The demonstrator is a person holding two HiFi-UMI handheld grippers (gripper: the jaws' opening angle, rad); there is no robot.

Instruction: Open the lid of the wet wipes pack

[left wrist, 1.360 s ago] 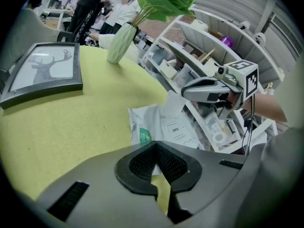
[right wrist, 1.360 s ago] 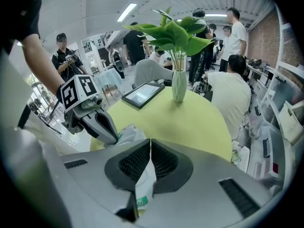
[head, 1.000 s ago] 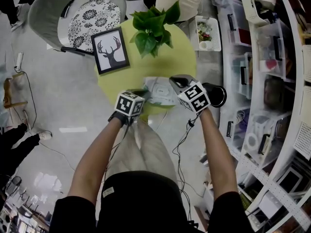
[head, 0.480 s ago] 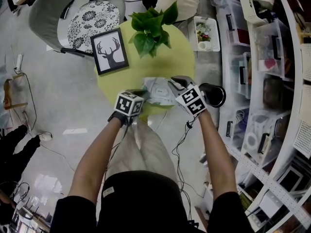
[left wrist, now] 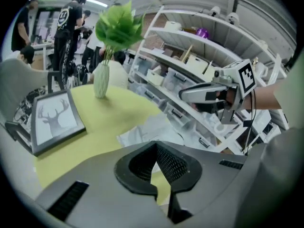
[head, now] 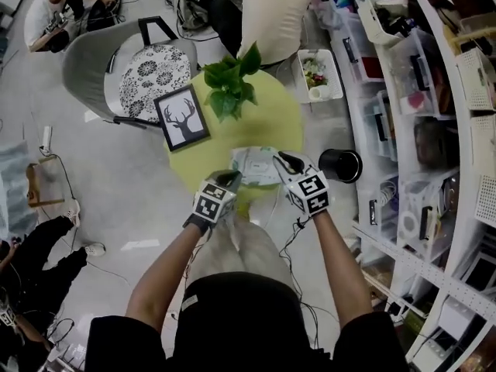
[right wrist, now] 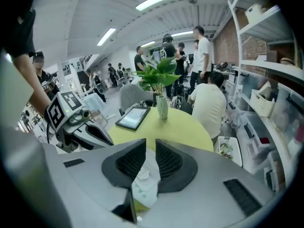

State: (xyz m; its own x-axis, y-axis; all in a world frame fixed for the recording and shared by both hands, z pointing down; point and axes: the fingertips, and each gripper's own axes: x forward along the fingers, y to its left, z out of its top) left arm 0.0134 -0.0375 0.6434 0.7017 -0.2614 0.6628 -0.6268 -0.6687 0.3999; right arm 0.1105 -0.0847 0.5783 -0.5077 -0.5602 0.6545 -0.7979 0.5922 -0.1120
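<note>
Left tongs (head: 232,178) closed together, empty, right tongs (head: 284,160) slightly apart, just been opening, nothing between, wet wipes pack (head: 256,166) flat on round yellow-green counter (head: 273,122) beneath both tips, deer picture (head: 184,118) and leafy plant (head: 229,85) beyond, storage shelving (head: 434,91) right of the right tongs

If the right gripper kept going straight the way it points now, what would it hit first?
Probably the wipes pack on the table; it shows through the gap in the right gripper, whose fingers have just been opening with nothing between them. Depth is unclear.
</note>
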